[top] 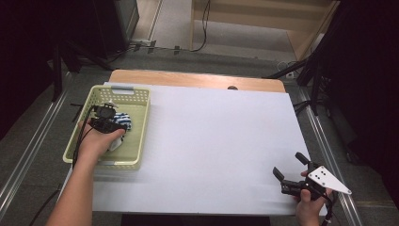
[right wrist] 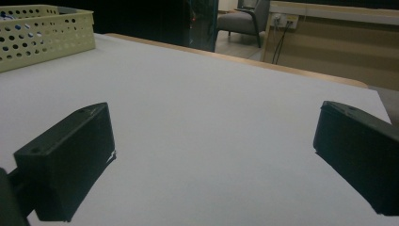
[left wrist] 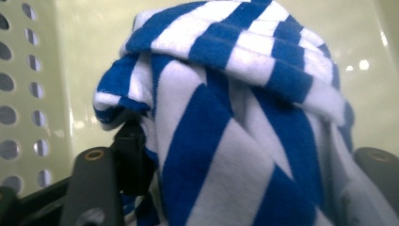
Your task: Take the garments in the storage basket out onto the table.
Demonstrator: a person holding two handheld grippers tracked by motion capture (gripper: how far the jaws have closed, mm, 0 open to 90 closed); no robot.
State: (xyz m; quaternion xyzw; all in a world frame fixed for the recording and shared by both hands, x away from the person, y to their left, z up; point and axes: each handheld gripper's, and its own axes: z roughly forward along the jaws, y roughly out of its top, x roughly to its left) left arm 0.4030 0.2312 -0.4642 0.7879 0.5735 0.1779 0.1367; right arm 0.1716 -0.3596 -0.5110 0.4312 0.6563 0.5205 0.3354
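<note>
The worktop (top: 211,141), covered in white, carries a pale green perforated basket (top: 136,101) at its left edge. Inside the basket lies a bunched blue-and-white striped cloth (left wrist: 235,117), heaped rather than flat, so no clear long axis or heading can be read; its stripes run slantwise in the left gripper view.

The left gripper (top: 110,123) is down in the basket, right at the cloth. Its fingers (left wrist: 94,188) stand on either side of the bundle, part-closed, the fabric filling the gap between them; whether the pads already pinch it cannot be told.

The right gripper (top: 288,172) rests at the near right corner, well apart from the basket, its fingers (right wrist: 66,160) spread wide with nothing between them. The left hand is plainly nearer the cloth.
</note>
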